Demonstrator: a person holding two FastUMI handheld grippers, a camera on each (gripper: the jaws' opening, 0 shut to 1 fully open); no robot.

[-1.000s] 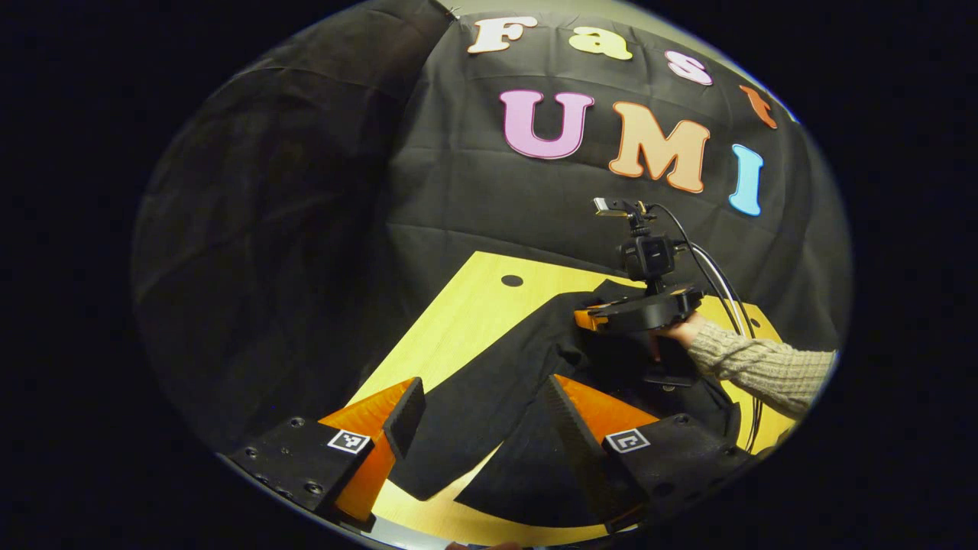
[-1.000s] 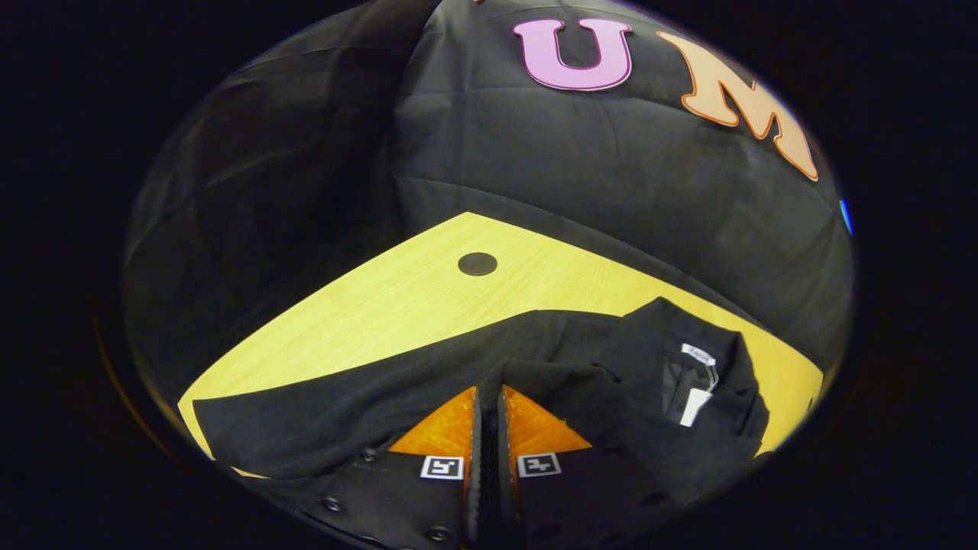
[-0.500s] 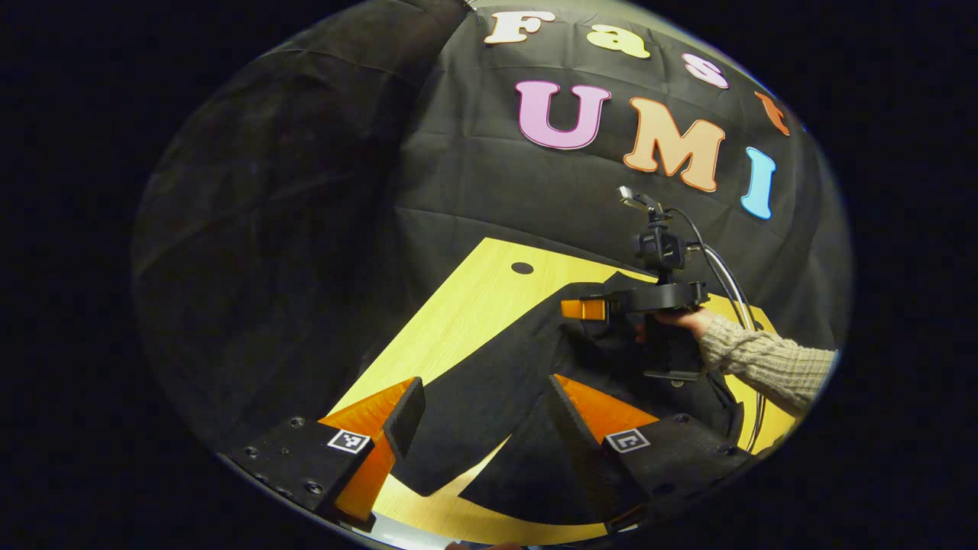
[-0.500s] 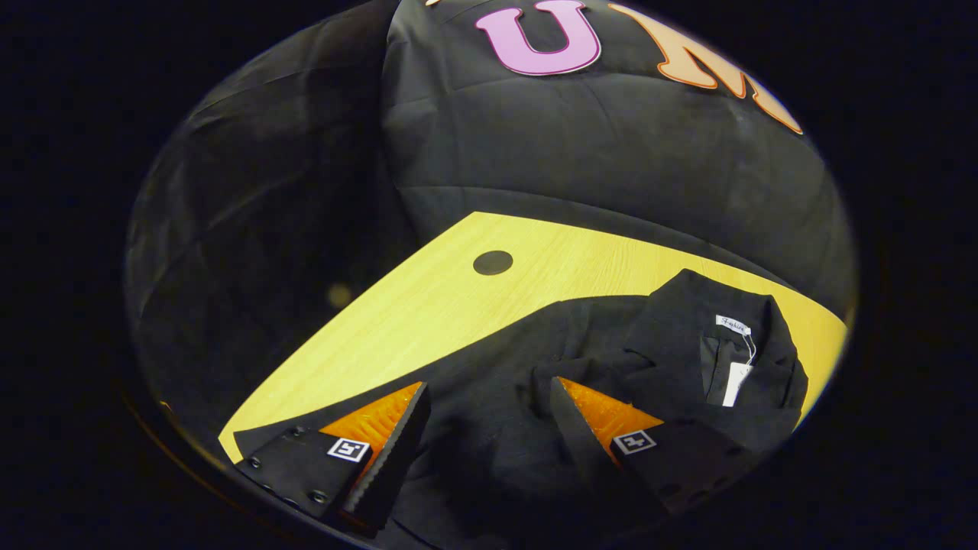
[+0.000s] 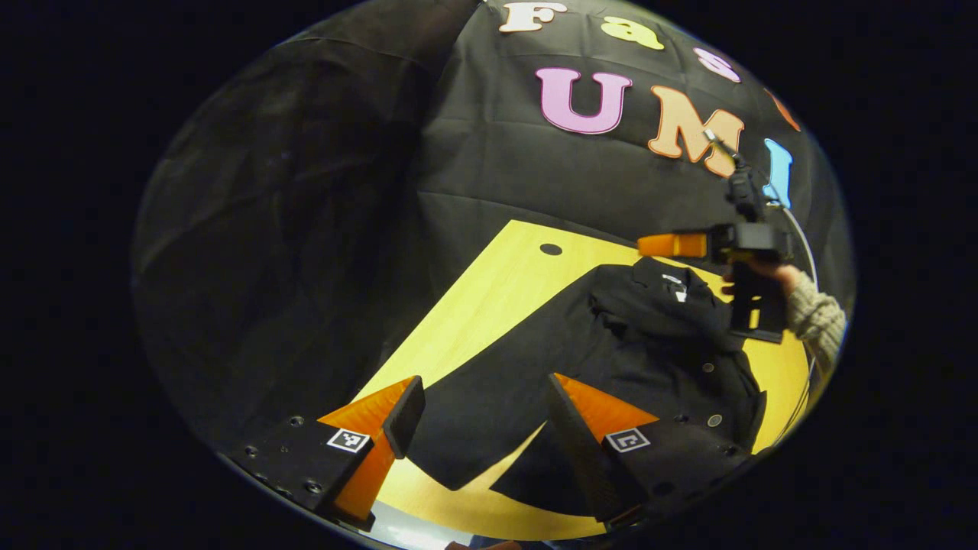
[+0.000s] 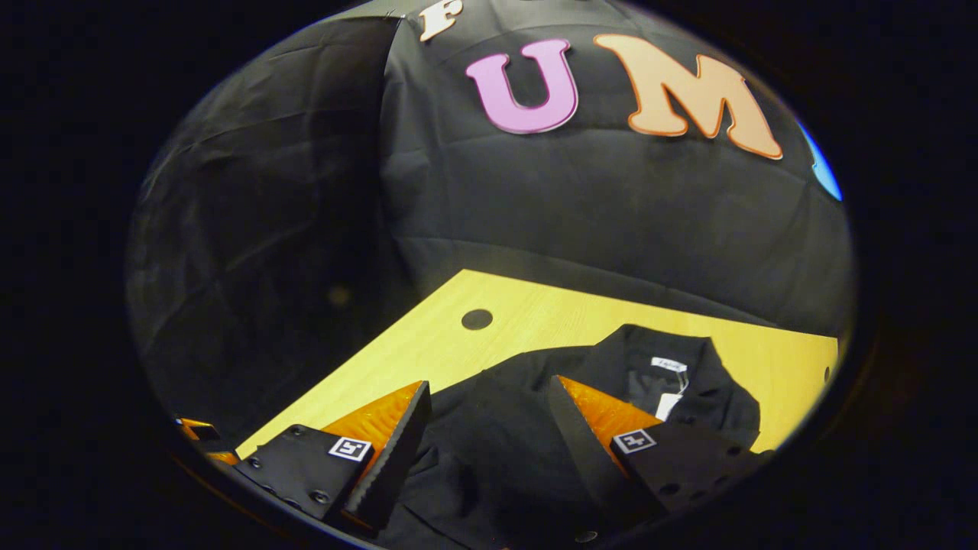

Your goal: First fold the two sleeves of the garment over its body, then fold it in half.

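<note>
Black garment [image 5: 649, 344] spread on the wooden table [image 5: 489, 298] (collar far end); left gripper [image 5: 477, 428] and right gripper [image 6: 489, 428] — fingers apart, holding nothing.

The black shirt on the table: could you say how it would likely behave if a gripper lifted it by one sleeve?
The black shirt lies creased and flat, so it probably droops limply. Its sleeve would likely trail.

This is a recording booth: black cloth walls [image 6: 596, 206] hang all around one yellow wooden surface [image 6: 428, 344].
</note>
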